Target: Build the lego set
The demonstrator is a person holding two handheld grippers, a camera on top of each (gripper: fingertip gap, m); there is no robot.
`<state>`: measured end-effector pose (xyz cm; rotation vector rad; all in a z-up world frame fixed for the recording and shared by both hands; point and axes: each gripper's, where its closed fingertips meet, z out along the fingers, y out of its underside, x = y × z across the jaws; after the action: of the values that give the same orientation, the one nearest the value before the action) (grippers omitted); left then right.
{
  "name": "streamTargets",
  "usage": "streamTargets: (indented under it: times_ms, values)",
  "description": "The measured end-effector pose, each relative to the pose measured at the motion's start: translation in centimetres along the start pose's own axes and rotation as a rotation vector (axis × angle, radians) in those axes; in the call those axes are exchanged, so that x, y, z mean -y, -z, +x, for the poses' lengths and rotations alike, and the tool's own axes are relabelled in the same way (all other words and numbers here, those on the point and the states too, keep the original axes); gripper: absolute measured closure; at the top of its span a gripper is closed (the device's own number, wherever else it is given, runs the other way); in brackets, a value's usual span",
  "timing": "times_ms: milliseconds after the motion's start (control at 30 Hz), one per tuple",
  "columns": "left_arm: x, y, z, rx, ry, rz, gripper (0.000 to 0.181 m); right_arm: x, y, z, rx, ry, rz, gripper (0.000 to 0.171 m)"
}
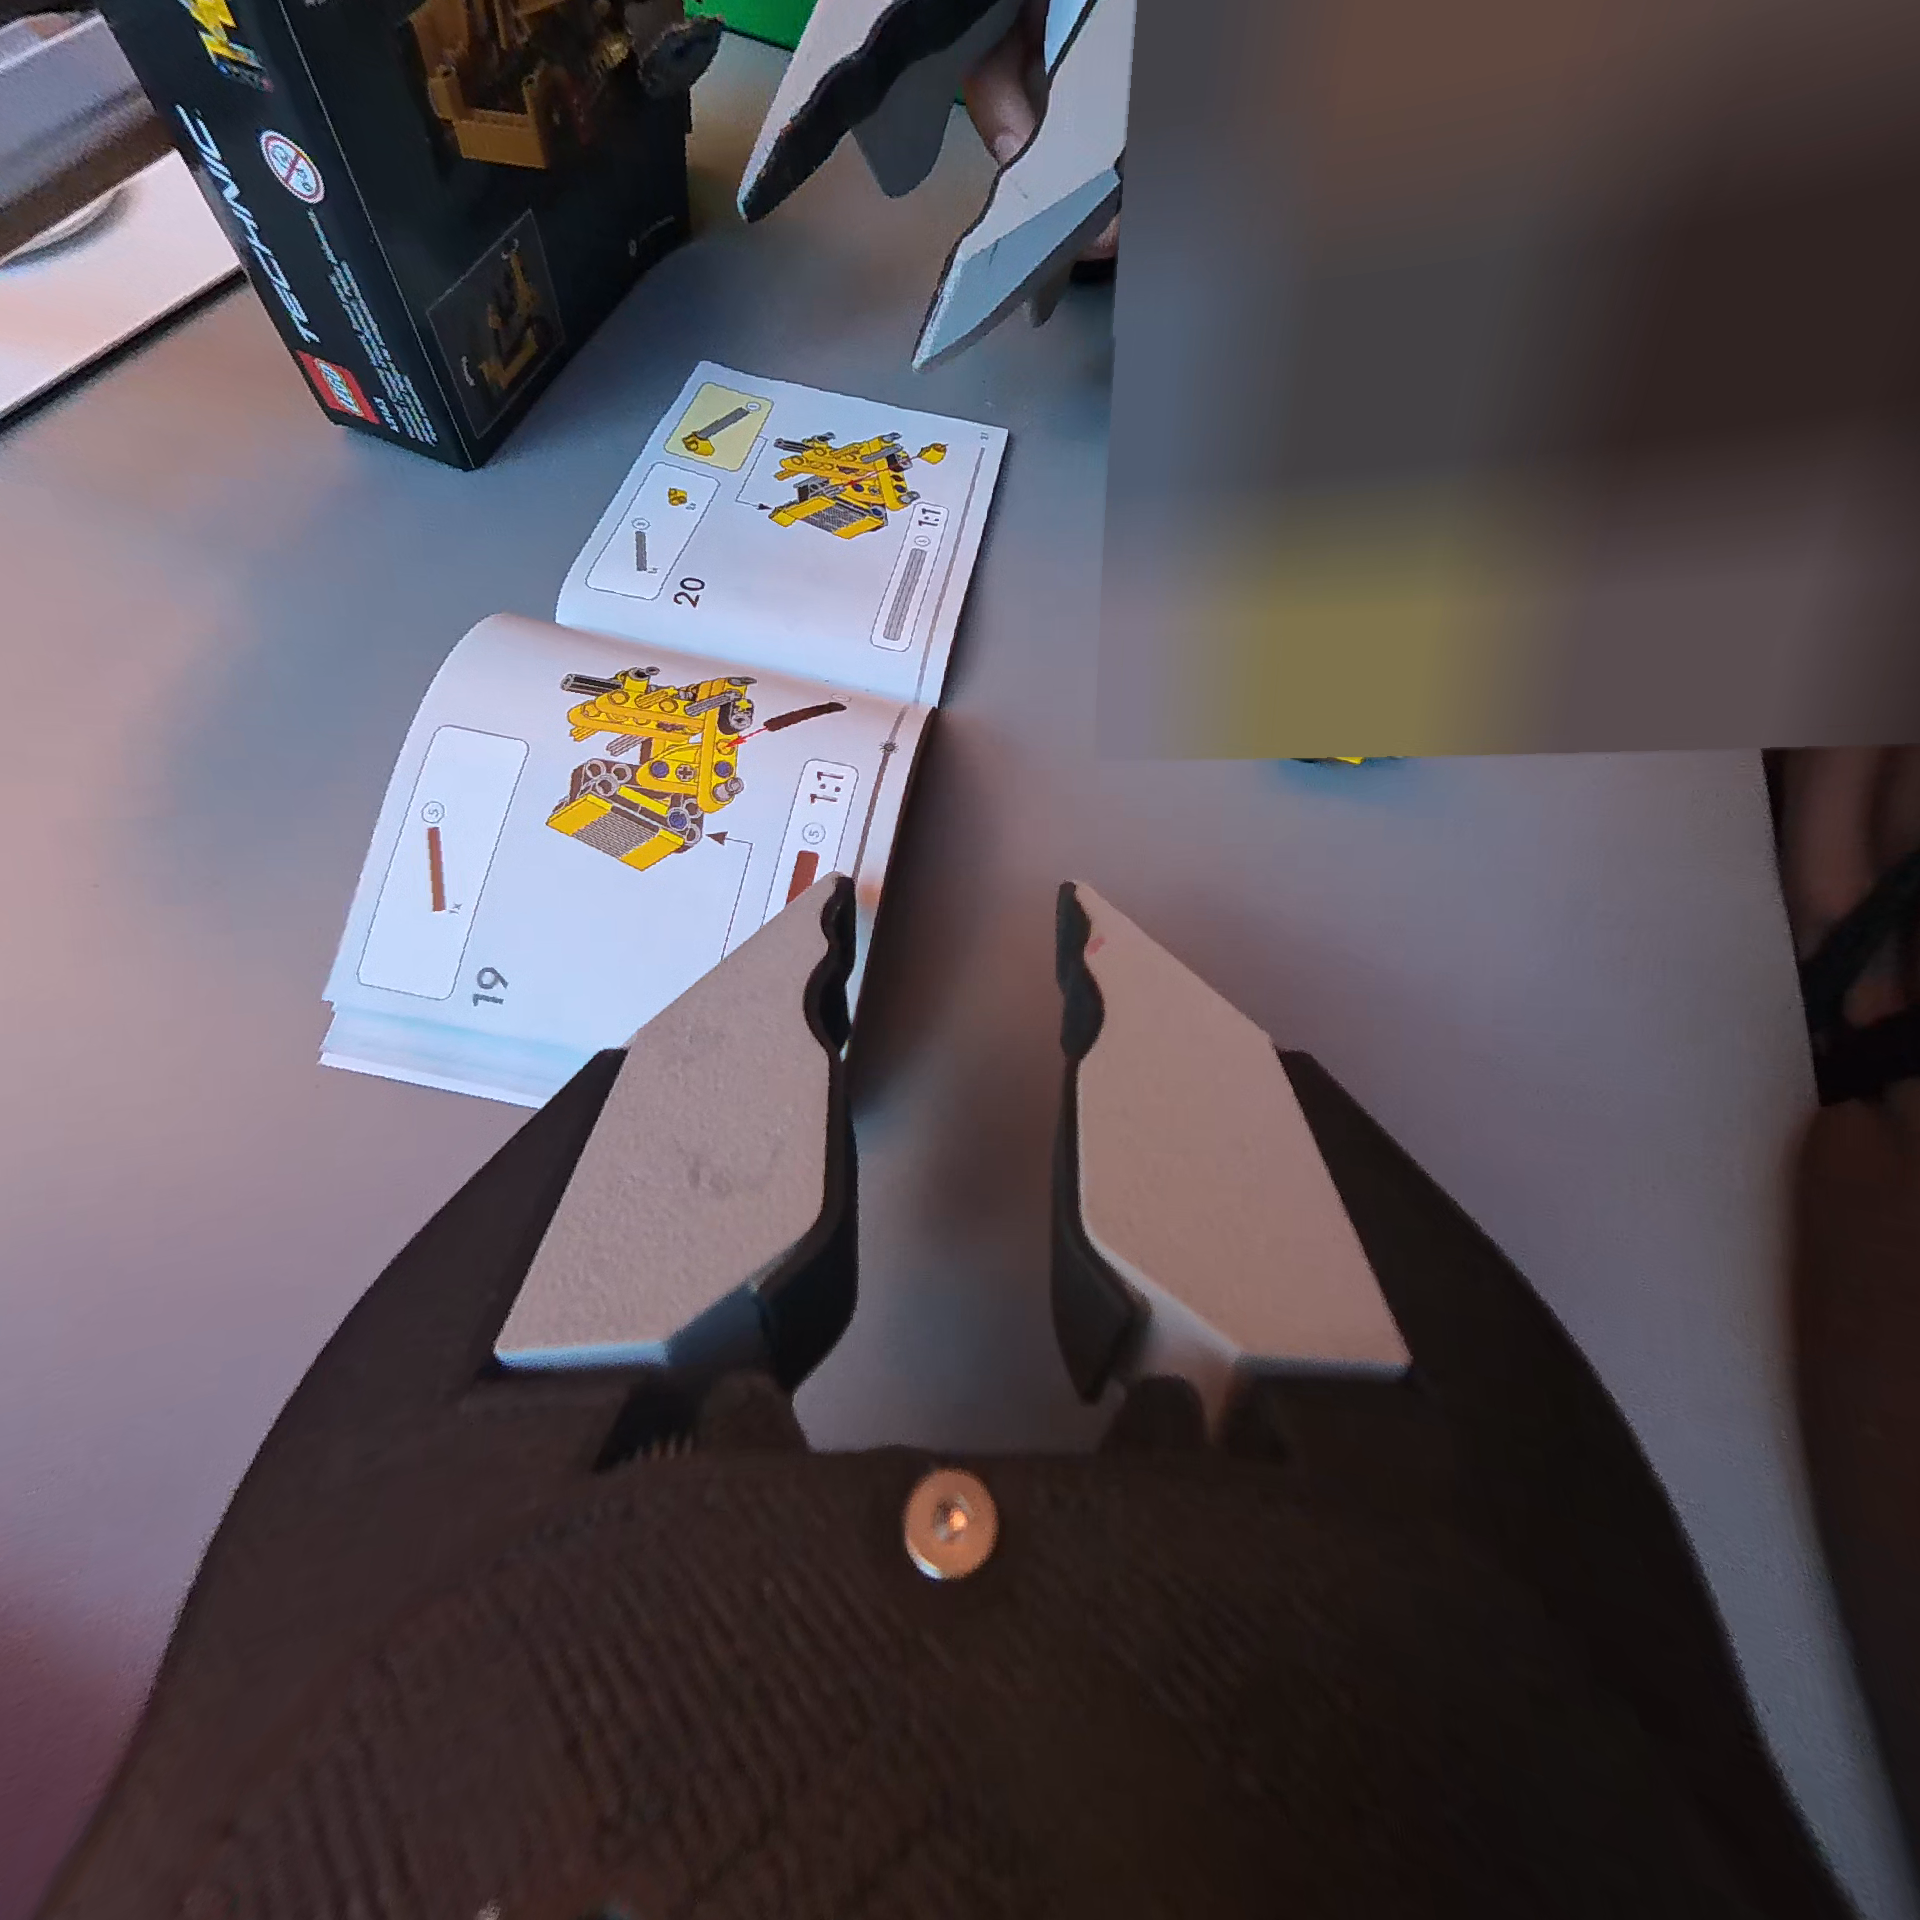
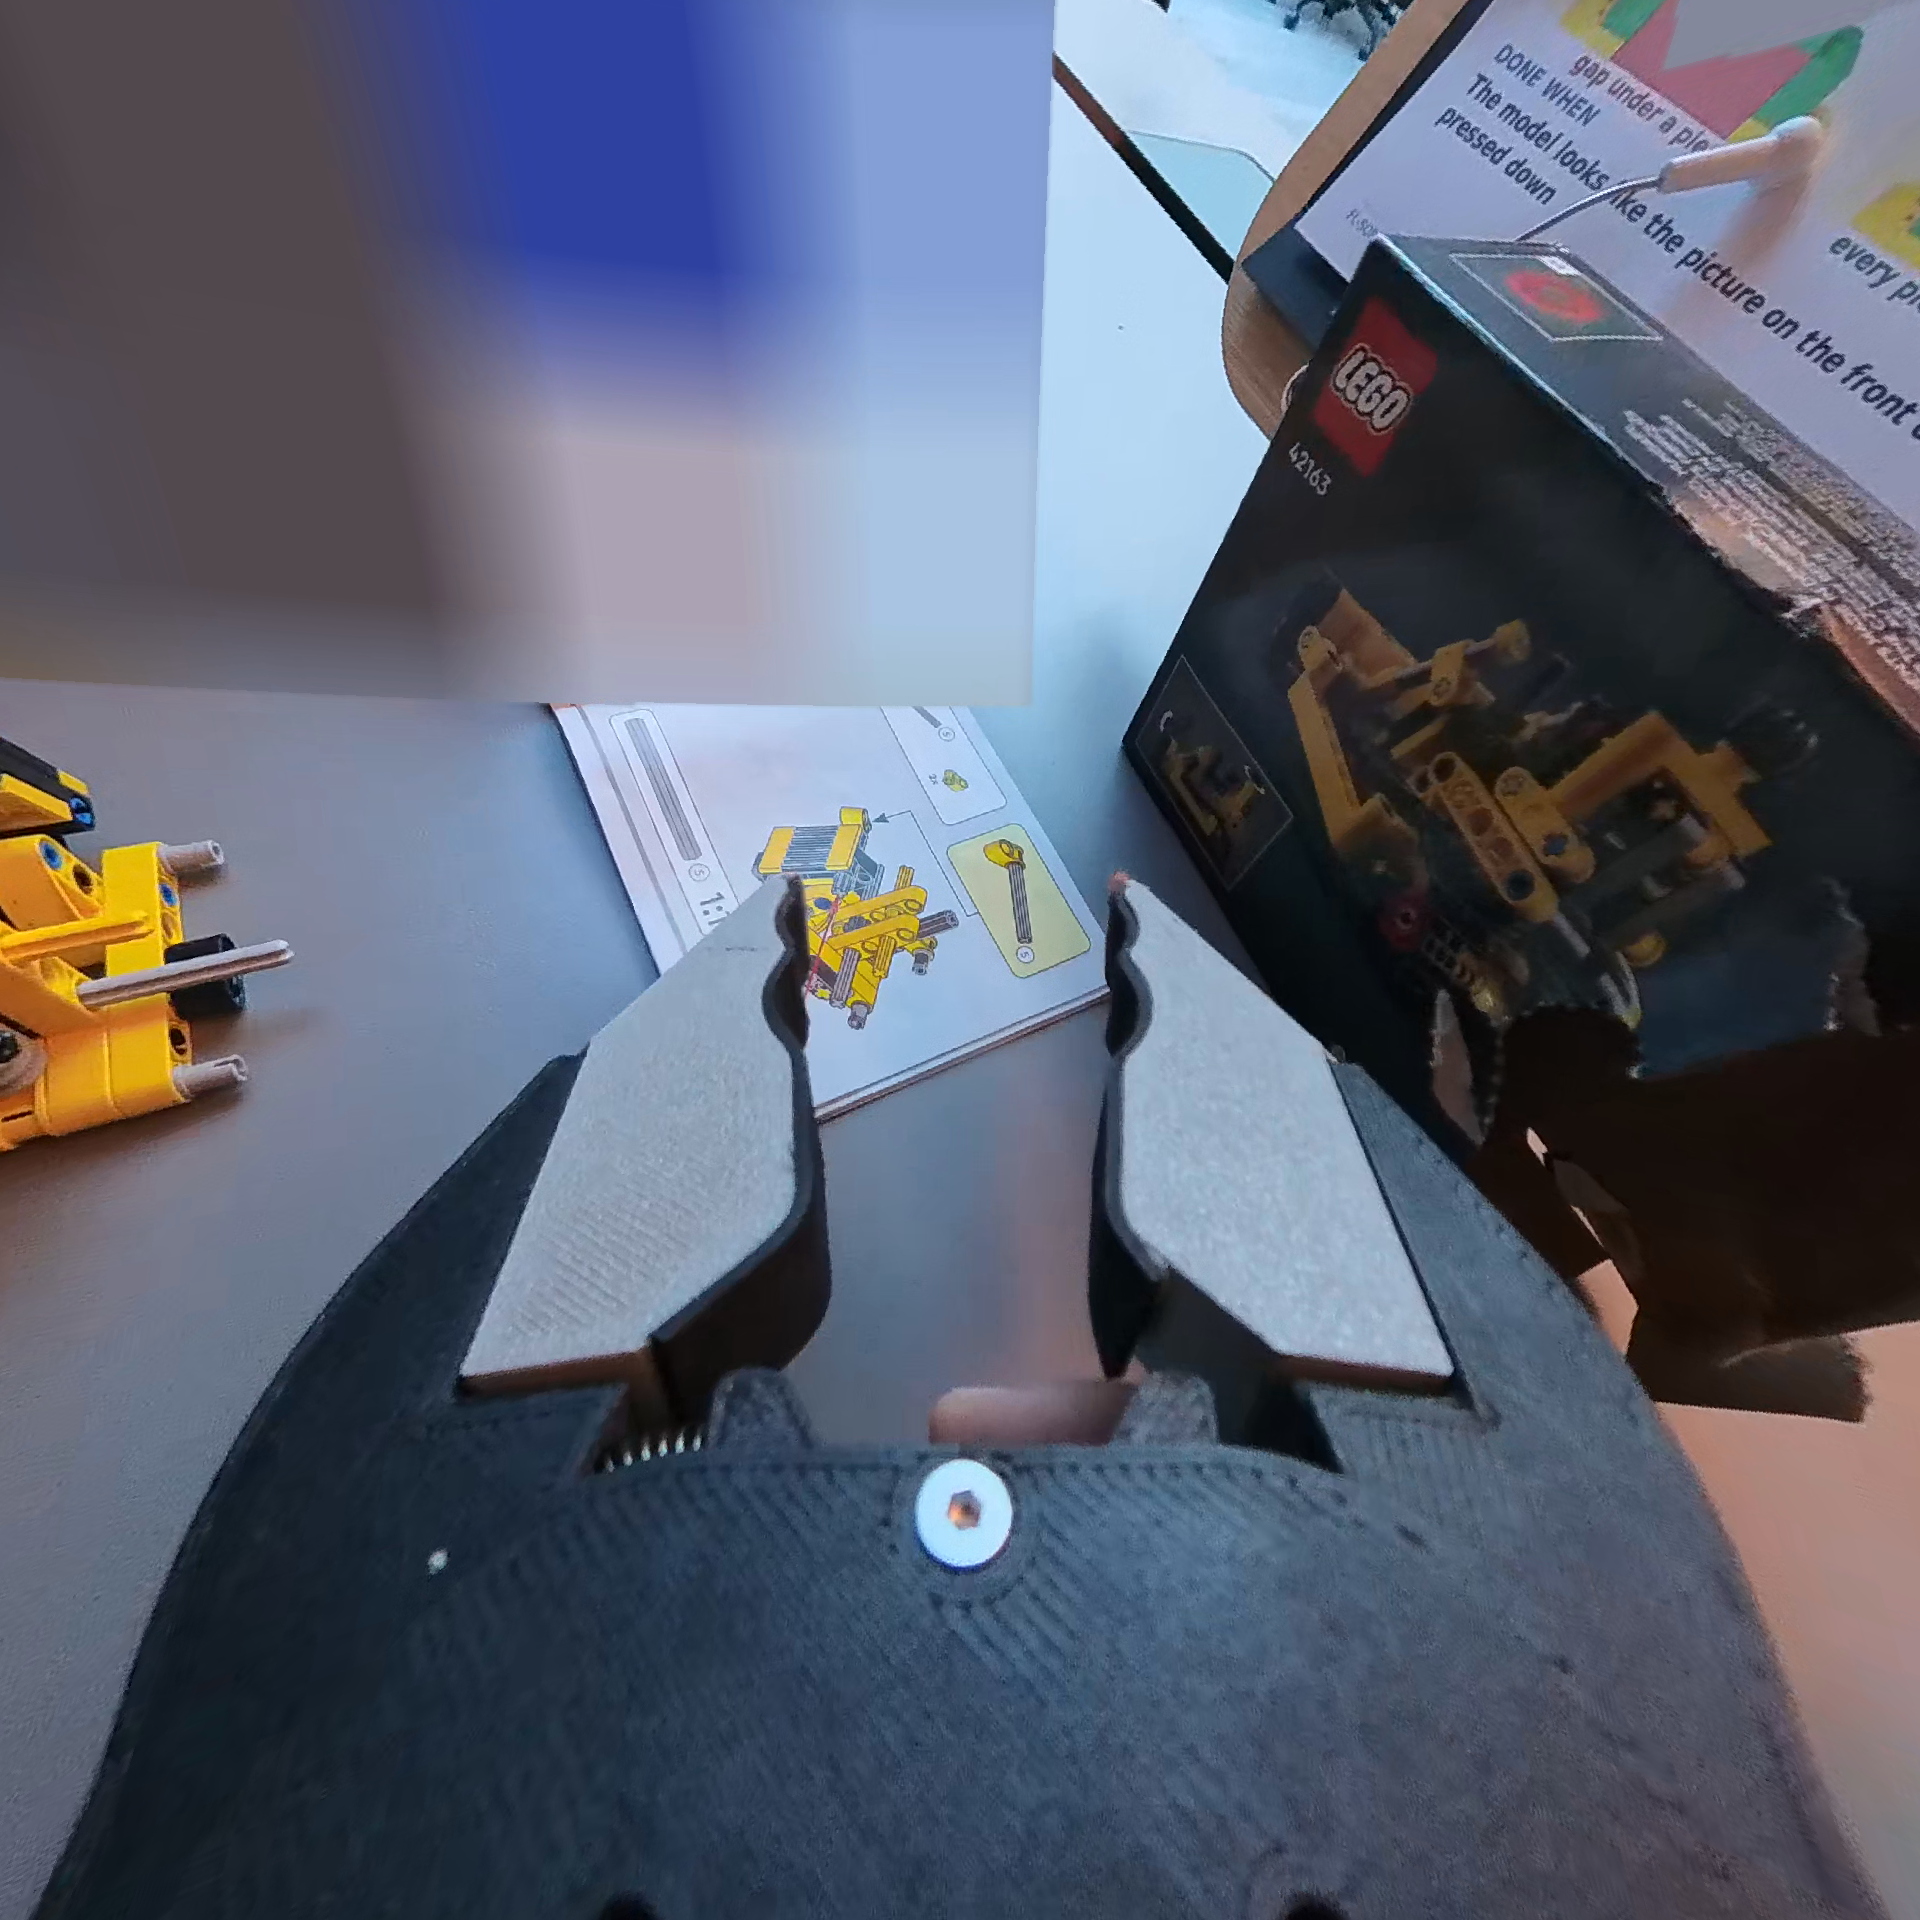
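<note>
An open instruction booklet [image 1: 665, 748] lies on the grey table; it also shows in the right wrist view [image 2: 831, 883]. My left gripper [image 1: 954, 894] is open and empty, hovering over the table just right of the booklet's near page. My right gripper [image 2: 956, 883] is open and empty above the booklet's near corner; it also shows at the top of the left wrist view [image 1: 831, 281]. A part-built yellow lego model [image 2: 94, 966] with grey axles sticking out sits on the table at the far left of the right wrist view, apart from both grippers.
The black lego box [image 2: 1507, 727] stands right of the booklet, torn open at its lower end; it also shows in the left wrist view [image 1: 416, 208]. A printed card [image 2: 1662, 156] leans behind it. A person's hand [image 1: 1860, 935] rests at the table's right edge. My right fingertips sit around 20 centimetres from my left ones. Measured from the fingertips, the printed card [image 2: 1662, 156] is 20 centimetres or so from the right gripper and 25 centimetres from the left.
</note>
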<state>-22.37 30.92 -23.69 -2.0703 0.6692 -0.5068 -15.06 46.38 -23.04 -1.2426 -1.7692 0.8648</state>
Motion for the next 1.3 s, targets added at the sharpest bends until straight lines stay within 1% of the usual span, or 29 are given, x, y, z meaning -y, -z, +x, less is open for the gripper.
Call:
streamTargets:
  times_ms: [333,733,1167,1300]
  values:
    - [-0.1,-0.1,0.2,0.009,-0.013,-0.01,0.152,0.0,0.0,0.3,0.021,-0.042,0.005,0.116]
    - [-0.4,-0.4,0.1,0.038,-0.035,-0.031,0.152,0.2,0.2,0.8,-0.005,-0.051,0.027,0.116]
    - [-0.6,-0.7,0.6,0.024,-0.054,-0.048,0.15,0.2,0.2,1.3,-0.023,-0.056,0.028,0.116]
    - [-0.7,-0.9,0.7,0.025,-0.062,-0.06,0.152,0.2,0.3,1.7,-0.046,-0.056,0.032,0.117]
